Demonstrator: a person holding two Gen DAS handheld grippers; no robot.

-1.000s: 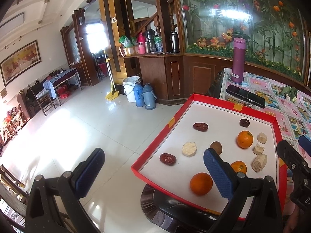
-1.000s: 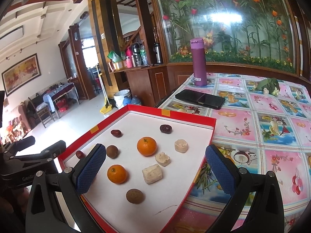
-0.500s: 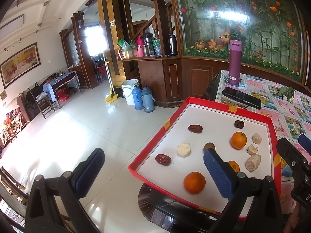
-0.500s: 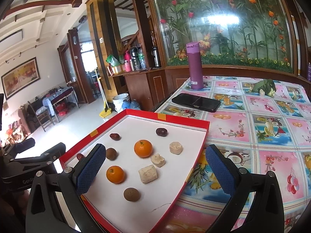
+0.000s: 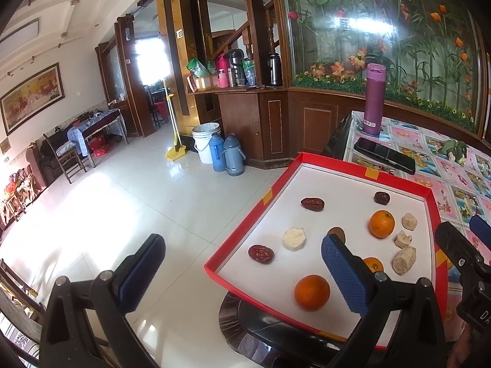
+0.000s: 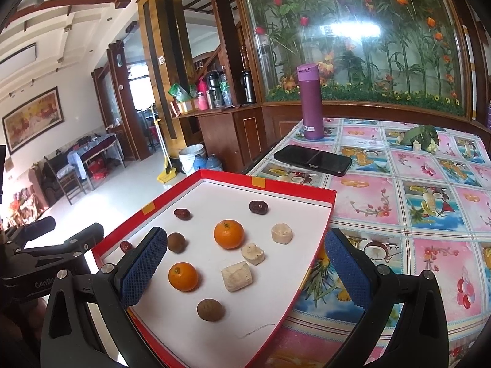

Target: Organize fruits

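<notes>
Fruit fills our red tray (image 6: pixel 328 197) on the tabletop (image 6: pixel 399 196): three oranges (image 6: pixel 229 234), wrinkled red dates (image 5: pixel 312 204) lying crosswise, pale chunks (image 6: pixel 236 276). We hold left tool (image 5: pixel 242 273) and right tool (image 6: pixel 245 270) wide, empty.

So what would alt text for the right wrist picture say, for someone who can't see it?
An open right gripper hovers over a red tray holding two oranges, brown and dark red fruits and three pale chunks. The tray sits at the edge of a flowery table, with a black phone and purple flask behind.
</notes>
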